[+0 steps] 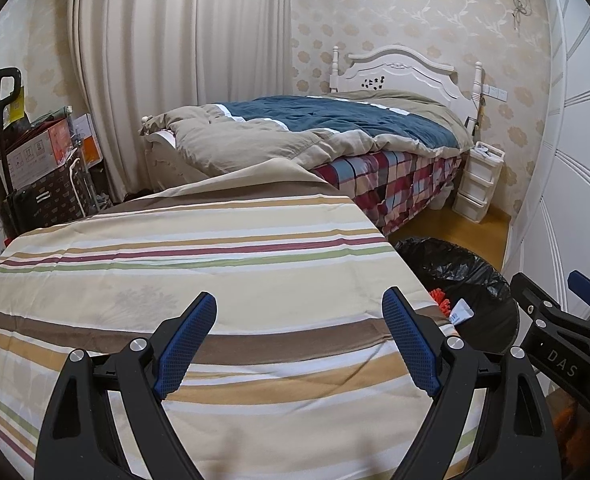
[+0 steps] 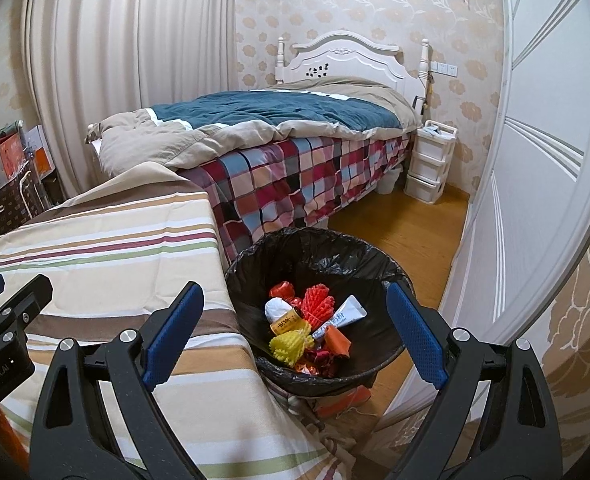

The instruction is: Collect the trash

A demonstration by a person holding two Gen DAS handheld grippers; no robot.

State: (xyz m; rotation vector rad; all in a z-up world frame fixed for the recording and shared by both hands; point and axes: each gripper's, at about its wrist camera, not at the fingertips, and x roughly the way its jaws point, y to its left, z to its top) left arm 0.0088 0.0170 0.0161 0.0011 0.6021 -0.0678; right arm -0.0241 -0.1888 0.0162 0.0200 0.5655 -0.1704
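Between the blue pads of the right claw (image 2: 293, 332), spread wide and holding nothing: the trash bin (image 2: 295, 248), lined with a black bag, standing on the floor just beside the right edge of the counter (image 2: 107, 248). Inside the bin, already collected: a white squeeze tube (image 2: 345, 314) with small print too fine to read, two red foam fruit nets (image 2: 317, 300), a yellow foam net (image 2: 291, 344), a small white-capped yellow bottle (image 2: 283, 314) with dark characters not legible here, an orange wrapper (image 2: 337, 340) and some crinkled red foil below. Left of the bin, over the striped cloth of the counter: the left claw (image 1: 299, 340), likewise wide apart and empty. No loose trash visible anywhere on that striped cloth in either view. Judged from this: collecting essentially done, little or nothing left on the counter; under the bin, something orange on the floor, possibly a stray piece, not identifiable.

Readable writing: "DAS" in pale letters on the black body of the right claw as seen from the left wrist view; "GenRobot.AI" on the left claw's body at the left edge of the right wrist view. Beyond the bin, a bed (image 2: 295, 168) with a checked sheet; left of the counter, cartons (image 1: 35, 152) with printing too small to make out.
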